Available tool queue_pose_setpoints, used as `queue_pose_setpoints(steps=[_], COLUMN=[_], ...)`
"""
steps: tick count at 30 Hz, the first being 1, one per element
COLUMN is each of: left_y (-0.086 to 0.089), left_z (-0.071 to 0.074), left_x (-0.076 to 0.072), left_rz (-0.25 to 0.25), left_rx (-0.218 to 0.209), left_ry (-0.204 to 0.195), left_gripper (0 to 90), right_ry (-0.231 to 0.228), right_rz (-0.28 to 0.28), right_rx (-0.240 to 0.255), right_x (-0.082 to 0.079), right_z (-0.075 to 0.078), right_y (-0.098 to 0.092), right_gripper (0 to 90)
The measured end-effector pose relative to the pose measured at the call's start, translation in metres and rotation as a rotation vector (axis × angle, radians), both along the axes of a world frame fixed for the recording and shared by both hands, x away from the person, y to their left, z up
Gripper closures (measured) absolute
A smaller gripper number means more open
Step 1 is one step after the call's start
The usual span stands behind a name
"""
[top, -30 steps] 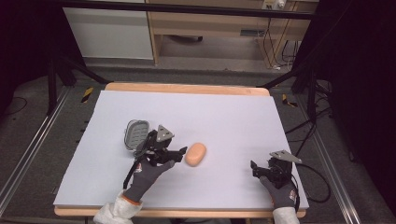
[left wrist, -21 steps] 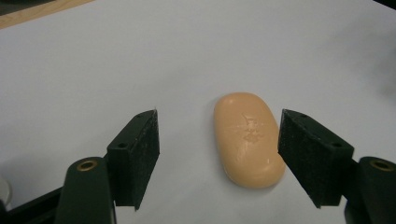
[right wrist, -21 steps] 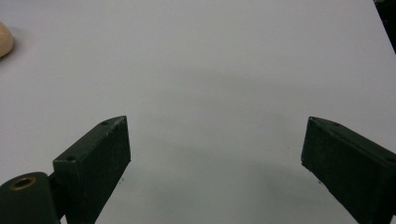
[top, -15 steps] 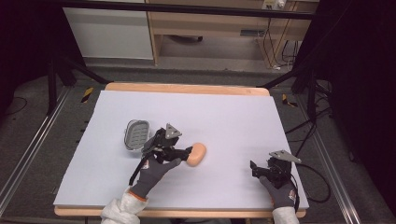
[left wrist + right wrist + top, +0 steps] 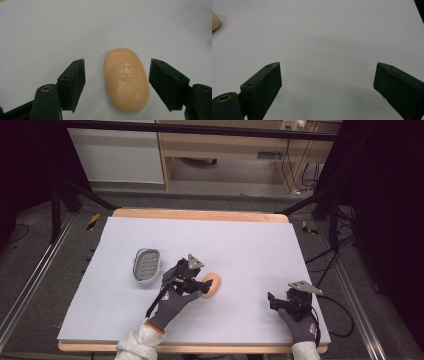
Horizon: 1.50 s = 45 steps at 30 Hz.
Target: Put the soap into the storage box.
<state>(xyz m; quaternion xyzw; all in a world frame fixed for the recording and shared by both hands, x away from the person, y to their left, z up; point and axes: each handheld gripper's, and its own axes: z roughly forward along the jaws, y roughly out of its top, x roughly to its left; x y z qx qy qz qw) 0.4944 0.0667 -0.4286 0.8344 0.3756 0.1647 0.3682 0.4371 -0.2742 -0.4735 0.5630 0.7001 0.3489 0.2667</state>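
Since a second earlier, the left gripper (image 5: pixel 200 285) had slid rightward to straddle the peach soap bar (image 5: pixel 212 284) at the white table's (image 5: pixel 240 245) centre. Its own view showed what the high view couldn't: jaws spread, soap (image 5: pixel 126 78) between, untouched. Lower right, the right gripper (image 5: pixel 274 300) lay spread over bare surface. A grey soap dish (image 5: pixel 146 264) sat left of centre.

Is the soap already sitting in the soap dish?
No, the soap lies on the table beside the left gripper, apart from the soap dish.
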Motion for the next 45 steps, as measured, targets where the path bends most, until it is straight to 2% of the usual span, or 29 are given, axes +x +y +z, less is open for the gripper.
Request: queue_pose_setpoints(steps=[17,26,31,45], left_y=[-0.020,-0.028,-0.031,-0.031], left_z=[-0.017,-0.028,-0.033,-0.039], left_x=[0.009,0.014,0.015,0.017], left_rz=[-0.017,-0.013,-0.018,-0.018], left_rx=[0.045,0.067,0.081,0.085], left_ry=[0.032,0.065,0.080,0.107], left_gripper=[28.1,27.2,27.3,28.4], right_ry=[0.005,0.012,0.014,0.022], right_rz=[0.005,0.005,0.008,0.012], right_rx=[-0.002,-0.004,-0.006,-0.004], right_x=[0.000,0.000,0.001,0.001], right_z=[0.000,0.000,-0.001,-0.002], right_y=[0.001,0.001,0.001,0.001], right_gripper=[8.2,8.2,8.1,8.0])
